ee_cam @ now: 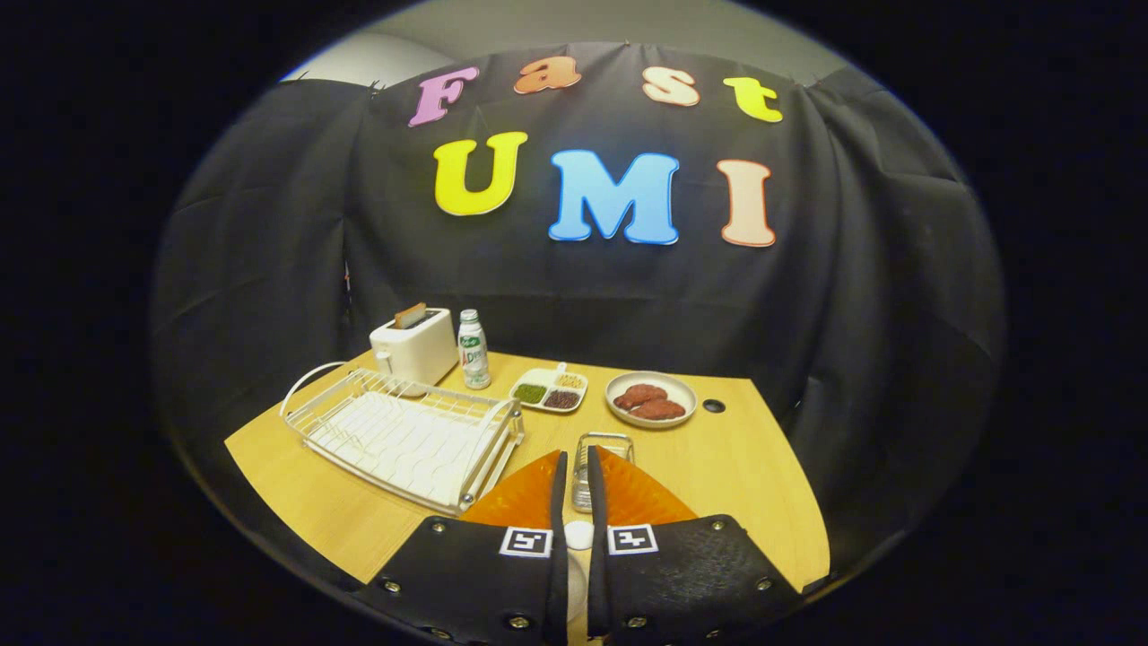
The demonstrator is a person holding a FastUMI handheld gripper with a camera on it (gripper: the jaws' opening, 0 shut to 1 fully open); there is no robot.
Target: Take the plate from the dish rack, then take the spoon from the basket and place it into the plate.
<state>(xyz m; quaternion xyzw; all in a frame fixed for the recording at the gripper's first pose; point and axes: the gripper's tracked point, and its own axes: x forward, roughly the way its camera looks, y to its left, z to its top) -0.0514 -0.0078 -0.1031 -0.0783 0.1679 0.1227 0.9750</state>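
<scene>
Jaws [574, 502] clamped on white spoon [578, 536], handle upright between them; basket [603, 467] just ahead; plate unclear, maybe below.

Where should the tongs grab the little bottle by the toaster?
Around its round middle, coming level from the near side: the bottle stands upright, and the toaster crowds one flank. First the tongs, shut on what looks like the spoon, must let go.
</scene>
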